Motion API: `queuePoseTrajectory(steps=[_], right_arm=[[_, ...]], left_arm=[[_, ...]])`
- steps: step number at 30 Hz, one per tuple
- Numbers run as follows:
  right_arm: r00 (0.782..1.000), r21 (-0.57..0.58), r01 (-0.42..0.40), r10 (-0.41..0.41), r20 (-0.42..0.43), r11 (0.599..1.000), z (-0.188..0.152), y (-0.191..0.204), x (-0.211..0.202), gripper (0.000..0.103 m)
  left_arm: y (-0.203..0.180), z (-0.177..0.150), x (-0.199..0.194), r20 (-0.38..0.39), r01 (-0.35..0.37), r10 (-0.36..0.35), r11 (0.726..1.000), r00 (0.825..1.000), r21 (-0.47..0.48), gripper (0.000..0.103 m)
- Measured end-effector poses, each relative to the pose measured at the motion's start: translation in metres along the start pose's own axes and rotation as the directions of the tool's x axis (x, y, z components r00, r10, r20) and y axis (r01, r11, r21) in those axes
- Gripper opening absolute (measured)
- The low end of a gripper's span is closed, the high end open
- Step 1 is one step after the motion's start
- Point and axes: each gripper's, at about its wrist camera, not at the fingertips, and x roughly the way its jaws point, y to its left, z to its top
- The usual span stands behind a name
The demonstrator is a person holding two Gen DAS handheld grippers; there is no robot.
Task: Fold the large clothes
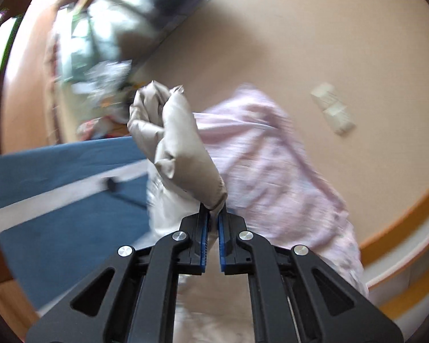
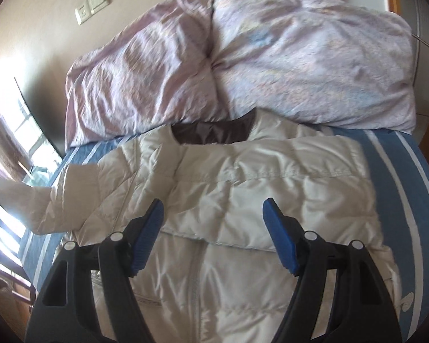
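Left gripper: blue pads pinched together on a fold of the jacket's sleeve. The beige quilted sleeve rises from the fingertips and ends in a bunched cuff near the middle of the left wrist view. That view is motion-blurred, so background detail is soft.

Right gripper: fingers spread wide, nothing between the pads, hovering above the jacket without visible contact.

The jacket, a cream puffer, lies spread front-up on the bed, on a blue sheet with white stripes. Dark brown collar lining points toward the duvet. Zipper runs down the middle toward the camera. One sleeve extends off to the left edge of the right wrist view; what looks like a gripper tip sits at its end, too small to confirm.

Pink-lilac duvet is heaped at the far end of the bed, its edge just beside the jacket collar, possibly touching. In the left view the same duvet shows as a pink blur behind the raised sleeve.

Wall switch plates are on the beige wall above the duvet, also visible in the left view. Window is at the left edge, bright.
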Motion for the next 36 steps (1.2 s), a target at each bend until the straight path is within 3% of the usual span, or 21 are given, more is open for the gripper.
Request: queuePoseTrajectory(steps=[5,9,12,16,20,25,26,27,28,30,32,34,35,36], right_arm=[[1.000,0.054,0.008,-0.008,0.001,0.999,0.002,-0.025,0.000,0.073],[0.999,0.082,0.034,-0.034,-0.002,0.996,0.001,-0.041,0.000,0.073],[0.999,0.088,0.048,-0.048,-0.003,0.995,0.000,-0.049,0.000,0.073],[0.998,0.107,0.057,-0.056,-0.013,0.993,-0.003,-0.058,0.003,0.073],[0.998,0.120,0.054,-0.051,-0.024,0.991,-0.005,-0.061,0.009,0.073],[0.999,0.127,0.045,-0.041,-0.033,0.991,-0.006,-0.061,0.014,0.073],[0.999,0.126,0.044,-0.040,-0.035,0.991,-0.007,-0.061,0.015,0.073],[0.999,0.127,0.044,-0.040,-0.037,0.991,-0.007,-0.061,0.015,0.073],[0.999,0.128,0.042,-0.037,-0.040,0.991,-0.007,-0.061,0.016,0.073],[0.999,0.137,0.031,-0.025,-0.048,0.990,-0.007,-0.063,0.018,0.073],[0.999,0.157,0.012,-0.003,-0.053,0.988,-0.006,-0.066,0.019,0.073],[0.997,0.187,-0.034,0.046,-0.063,0.982,-0.005,-0.069,0.022,0.073],[0.993,0.212,-0.075,0.093,-0.073,0.974,-0.005,-0.071,0.025,0.072],[0.989,0.225,-0.099,0.120,-0.082,0.969,-0.004,-0.071,0.027,0.071]], left_arm=[[-0.083,-0.032,0.023,-0.112,0.174,-0.160,0.976,0.981,0.127,0.005],[-0.133,-0.077,0.049,-0.257,0.316,-0.266,0.932,0.929,0.178,0.005],[-0.162,-0.117,0.069,-0.371,0.403,-0.312,0.893,0.875,0.200,0.005],[-0.185,-0.167,0.090,-0.499,0.474,-0.319,0.852,0.806,0.222,0.005],[-0.201,-0.212,0.112,-0.606,0.497,-0.276,0.836,0.746,0.231,0.005],[-0.204,-0.247,0.141,-0.675,0.477,-0.205,0.844,0.709,0.245,0.005],[-0.203,-0.249,0.145,-0.686,0.474,-0.194,0.846,0.701,0.245,0.008],[-0.201,-0.253,0.151,-0.704,0.475,-0.188,0.848,0.685,0.236,0.017],[-0.199,-0.256,0.155,-0.726,0.485,-0.195,0.848,0.659,0.213,0.026],[-0.197,-0.252,0.150,-0.739,0.499,-0.222,0.849,0.636,0.175,0.074],[-0.196,-0.238,0.136,-0.711,0.528,-0.274,0.834,0.647,0.160,0.091],[-0.200,-0.219,0.118,-0.679,0.546,-0.295,0.817,0.673,0.187,0.093],[-0.200,-0.209,0.109,-0.656,0.543,-0.288,0.810,0.698,0.222,0.096],[-0.197,-0.198,0.099,-0.621,0.521,-0.263,0.807,0.739,0.279,0.098]])
